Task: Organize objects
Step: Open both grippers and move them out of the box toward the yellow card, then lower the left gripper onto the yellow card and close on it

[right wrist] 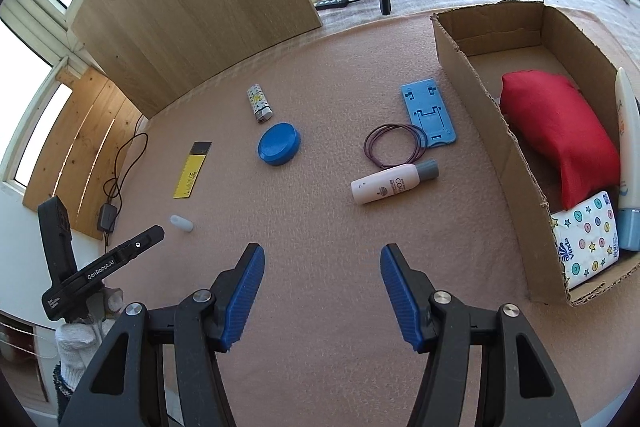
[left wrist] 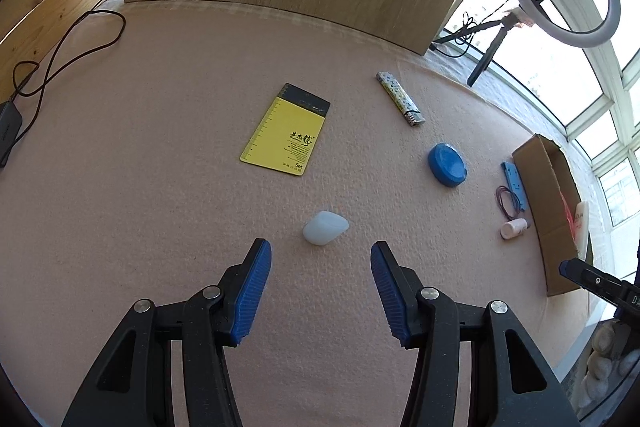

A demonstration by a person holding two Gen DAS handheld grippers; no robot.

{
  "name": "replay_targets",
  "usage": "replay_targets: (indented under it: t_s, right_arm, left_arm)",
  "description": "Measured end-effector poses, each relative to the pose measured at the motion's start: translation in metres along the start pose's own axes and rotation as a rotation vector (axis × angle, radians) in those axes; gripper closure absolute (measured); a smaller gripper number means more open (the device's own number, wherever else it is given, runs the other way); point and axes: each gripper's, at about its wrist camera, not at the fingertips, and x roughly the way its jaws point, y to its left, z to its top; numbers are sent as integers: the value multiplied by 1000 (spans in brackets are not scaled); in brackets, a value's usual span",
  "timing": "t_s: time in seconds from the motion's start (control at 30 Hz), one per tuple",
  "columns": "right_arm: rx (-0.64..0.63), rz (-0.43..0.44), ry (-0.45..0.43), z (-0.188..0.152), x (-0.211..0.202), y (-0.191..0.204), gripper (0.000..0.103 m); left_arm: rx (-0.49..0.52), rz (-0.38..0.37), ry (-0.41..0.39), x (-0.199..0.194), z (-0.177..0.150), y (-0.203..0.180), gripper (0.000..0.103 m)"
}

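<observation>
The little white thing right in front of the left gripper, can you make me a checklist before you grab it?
1. Left gripper open wide enough: ok, both blue pads stand apart and hold nothing.
2. White capsule lined up with the gap: ok, it lies just ahead, between the two pads.
3. Space around it clear: ok, the yellow notepad and blue lid lie well apart from it.
4. Cardboard box has room: ok, bare floor shows behind the red pouch.
5. Right gripper out of the way: ok, open and empty, off to the side.
6. Whether the capsule is slippery: cannot tell.
</observation>
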Motion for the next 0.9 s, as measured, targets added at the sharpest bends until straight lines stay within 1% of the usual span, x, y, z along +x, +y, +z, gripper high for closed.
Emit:
replay_targets:
  t_s: [0.13,0.27,0.4,0.5,0.6,0.67,0.7,0.73,0.9]
  right_arm:
    - [14,-10,-4,4,-1,-6,47]
    - [20,-11,-13,9,-3,-7,47]
    - [26,-6,-9,9,-1,-8,47]
    - [31,-1,2,9,2,-8,47]
    - [34,1,5,7,3,-8,47]
    - [38,1,6,7,3,-9,47]
    - [40,0,6,6,3,-10,47]
    - [43,0,7,5,2,-11,46]
    - [66,-4,6,3,-1,-19,47]
  left_arm:
    - [2,14,-30,-2,27,3,48]
    - [24,36,-26,8,49,4,48]
    - [35,53,20,29,66,8,47]
    - [65,98,51,48,77,6,46]
    - [86,118,80,65,88,3,45]
    - [105,125,96,73,93,0,41]
    - [117,129,105,77,95,-1,35]
    - [129,137,110,80,97,-3,32]
    - [160,163,123,92,102,-6,32]
